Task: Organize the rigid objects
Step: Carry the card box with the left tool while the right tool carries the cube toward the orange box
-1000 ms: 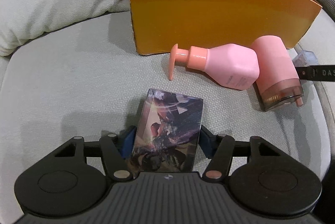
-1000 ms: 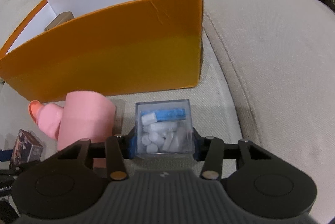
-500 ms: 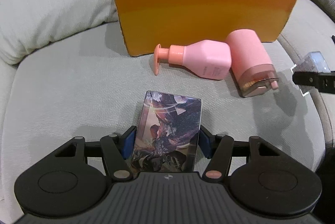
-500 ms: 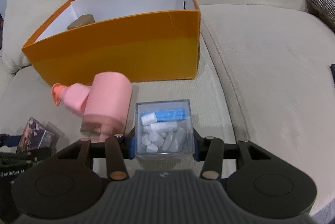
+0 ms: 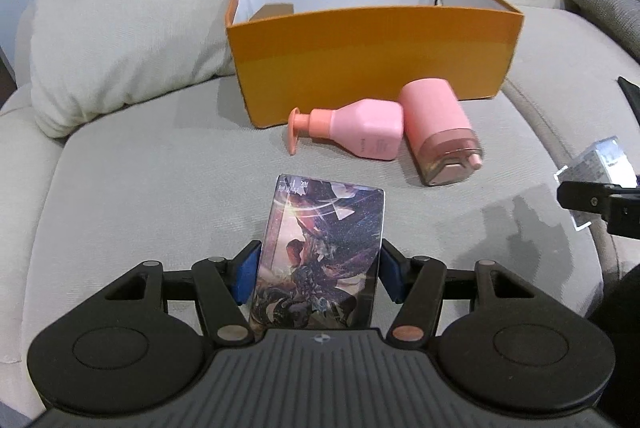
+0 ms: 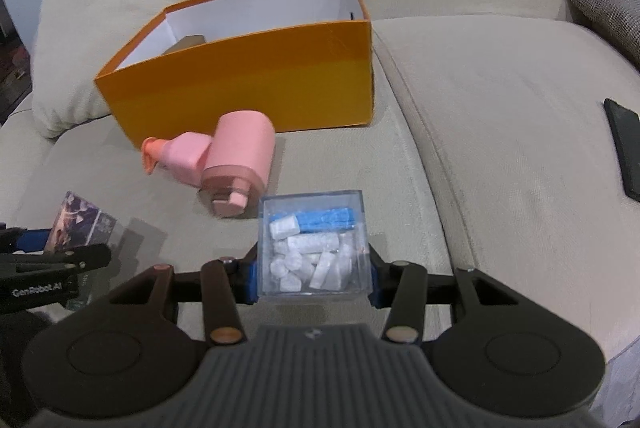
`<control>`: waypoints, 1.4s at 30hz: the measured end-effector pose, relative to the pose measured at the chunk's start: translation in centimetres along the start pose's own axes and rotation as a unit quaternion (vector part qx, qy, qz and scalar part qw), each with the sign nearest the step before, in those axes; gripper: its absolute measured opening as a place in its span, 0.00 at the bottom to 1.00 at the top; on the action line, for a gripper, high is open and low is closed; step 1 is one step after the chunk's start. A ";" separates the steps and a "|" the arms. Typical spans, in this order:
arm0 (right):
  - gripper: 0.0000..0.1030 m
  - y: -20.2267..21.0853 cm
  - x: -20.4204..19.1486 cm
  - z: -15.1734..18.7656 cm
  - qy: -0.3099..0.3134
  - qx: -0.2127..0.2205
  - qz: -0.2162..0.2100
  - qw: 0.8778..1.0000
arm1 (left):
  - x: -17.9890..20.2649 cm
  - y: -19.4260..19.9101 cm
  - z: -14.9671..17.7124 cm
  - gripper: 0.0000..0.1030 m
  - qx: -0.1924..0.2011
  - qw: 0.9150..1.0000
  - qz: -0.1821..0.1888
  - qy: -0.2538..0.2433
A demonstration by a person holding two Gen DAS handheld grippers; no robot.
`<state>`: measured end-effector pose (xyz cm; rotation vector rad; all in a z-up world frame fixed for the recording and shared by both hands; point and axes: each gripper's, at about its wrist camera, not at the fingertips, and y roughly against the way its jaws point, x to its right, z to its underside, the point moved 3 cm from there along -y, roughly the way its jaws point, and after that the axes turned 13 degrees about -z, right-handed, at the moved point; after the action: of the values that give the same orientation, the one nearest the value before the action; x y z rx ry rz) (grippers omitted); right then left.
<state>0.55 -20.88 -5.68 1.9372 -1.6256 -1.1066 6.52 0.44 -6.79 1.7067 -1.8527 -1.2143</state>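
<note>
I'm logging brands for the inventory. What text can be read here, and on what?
"GenRobot.AI": on the left gripper arm, seen from the right wrist.
Card box: small characters at its top edge, too blurred to read.
Pink pump bottle: tiny print near its base, unreadable.
Nothing else legible.

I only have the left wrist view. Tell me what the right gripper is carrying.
Observer: The right gripper holds a clear square plastic box filled with small white pieces and one blue piece, with the jaws shut on its sides.
Operator: Report anything lying to the right of the orange cardboard box.
Observer: A flat black slab, maybe a phone, lies on the beige seat cushion, well apart from that box.
</note>
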 end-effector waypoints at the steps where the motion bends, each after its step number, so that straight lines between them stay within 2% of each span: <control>1: 0.48 0.3 -0.2 0.0 0.003 0.002 0.000 1.000 | 0.2 0.4 0.0 0.67 0.005 1.000 0.000 -0.004; 6: 0.48 1.6 -0.5 -0.4 0.000 0.016 -0.007 1.000 | 0.3 2.0 -0.5 0.67 0.021 1.000 0.010 -0.018; 10: 0.48 2.4 -1.0 -1.9 0.006 0.032 -0.013 0.999 | -0.2 2.9 -1.7 0.67 0.033 0.999 0.015 -0.010; 25: 0.48 3.1 -3.6 -12.8 0.073 0.074 -0.051 0.993 | -1.9 4.6 -11.0 0.67 0.087 0.996 0.020 0.004; 31: 0.48 -0.7 -3.2 -18.9 0.081 0.067 -0.056 0.993 | -1.3 2.4 -17.3 0.66 0.097 0.995 0.022 0.005; 35: 0.48 -5.4 -1.8 -22.3 0.066 0.035 -0.057 0.996 | -0.8 -1.6 -21.9 0.66 0.068 0.997 0.034 0.018; 38: 0.48 -9.5 -1.0 -22.9 0.070 -0.010 -0.048 0.996 | 0.1 -5.1 -24.2 0.66 0.048 0.998 0.033 0.016; 42: 0.48 -13.5 -0.1 -22.1 0.071 -0.057 -0.047 0.995 | 1.8 -8.9 -25.3 0.66 0.028 0.999 0.022 -0.001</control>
<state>26.08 -21.56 -1.63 1.9853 -1.3800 -1.0465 30.49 -9.31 0.37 1.6836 -1.9325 -1.1585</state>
